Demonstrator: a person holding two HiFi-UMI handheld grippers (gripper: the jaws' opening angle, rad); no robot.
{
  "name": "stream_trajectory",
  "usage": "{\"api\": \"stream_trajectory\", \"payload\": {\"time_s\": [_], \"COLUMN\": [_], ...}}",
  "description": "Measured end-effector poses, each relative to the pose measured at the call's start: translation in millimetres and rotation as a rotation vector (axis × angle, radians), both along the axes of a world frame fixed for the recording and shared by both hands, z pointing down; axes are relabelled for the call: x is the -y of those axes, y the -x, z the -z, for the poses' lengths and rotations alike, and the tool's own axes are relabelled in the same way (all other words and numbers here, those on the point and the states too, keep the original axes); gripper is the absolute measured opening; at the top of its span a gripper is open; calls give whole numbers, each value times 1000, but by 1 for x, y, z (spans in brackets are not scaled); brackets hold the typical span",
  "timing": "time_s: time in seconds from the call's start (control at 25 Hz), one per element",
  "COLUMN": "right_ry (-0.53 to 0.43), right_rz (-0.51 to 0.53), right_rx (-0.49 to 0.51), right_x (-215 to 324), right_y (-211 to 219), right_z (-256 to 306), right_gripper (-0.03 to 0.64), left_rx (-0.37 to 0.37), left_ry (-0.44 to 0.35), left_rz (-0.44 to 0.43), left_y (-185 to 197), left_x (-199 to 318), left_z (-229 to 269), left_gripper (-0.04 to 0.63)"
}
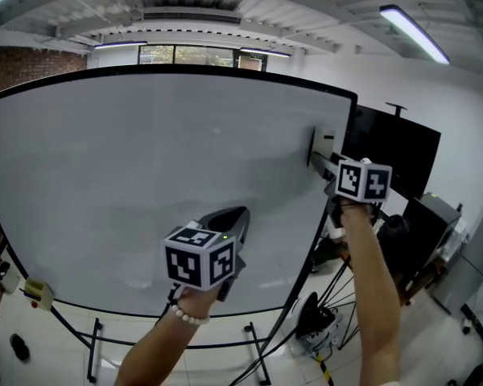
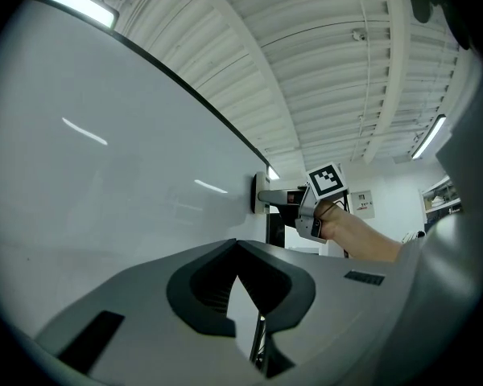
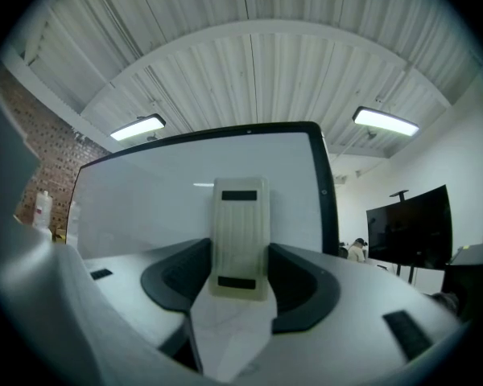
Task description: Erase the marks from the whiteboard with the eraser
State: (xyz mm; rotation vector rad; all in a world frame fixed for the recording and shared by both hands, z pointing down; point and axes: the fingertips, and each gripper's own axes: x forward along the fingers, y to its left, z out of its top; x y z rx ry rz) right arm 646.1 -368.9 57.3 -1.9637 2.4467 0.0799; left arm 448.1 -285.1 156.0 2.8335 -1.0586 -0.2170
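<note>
**Eraser clamped at whiteboard's right edge, board looks clean**

Left gripper (image 1: 230, 217) is nearest, low in front of the whiteboard (image 1: 137, 175), just off its lower middle. Its jaw tips meet and nothing is between them, so it's idle.

Right gripper (image 1: 320, 159) is up at the whiteboard's right edge, its jaws closed onto the eraser (image 1: 323, 144). In the right gripper view the eraser stands upright between the pads, gripped by its two long sides near the lower end. It's a pale ribbed block with a dark strip at top and bottom. In the left gripper view it appears to touch the whiteboard face.

Handling guess: light, rigid plastic shell with a softer wiping face. The ribbed sides should resist slipping, so the side grip looks right. The low hold may let the top rock under pressure.

No marks are visible anywhere on the whiteboard, only light glare, so the task is likely near done.

Beyond the whiteboard's right edge is a black screen (image 1: 396, 158).
</note>
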Motion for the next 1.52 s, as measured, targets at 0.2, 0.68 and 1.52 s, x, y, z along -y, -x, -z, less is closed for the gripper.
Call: {"api": "stream_trajectory", "payload": {"time_s": [0.2, 0.68, 1.52], "right_ry": [-2, 12, 24], "right_rz": [21, 10, -14], "right_rx": [-2, 15, 68], "right_x": [-6, -10, -12], "right_y": [50, 185, 403], "right_z": [0, -4, -14], "right_gripper": [250, 250, 252], "left_rx": [0, 15, 39], "left_ry": [-6, 6, 47], "left_rz": [21, 46, 20], "left_y": [49, 179, 367], "left_x": [-9, -21, -28], "left_z": [1, -6, -21], "left_gripper": [-12, -12, -12]}}
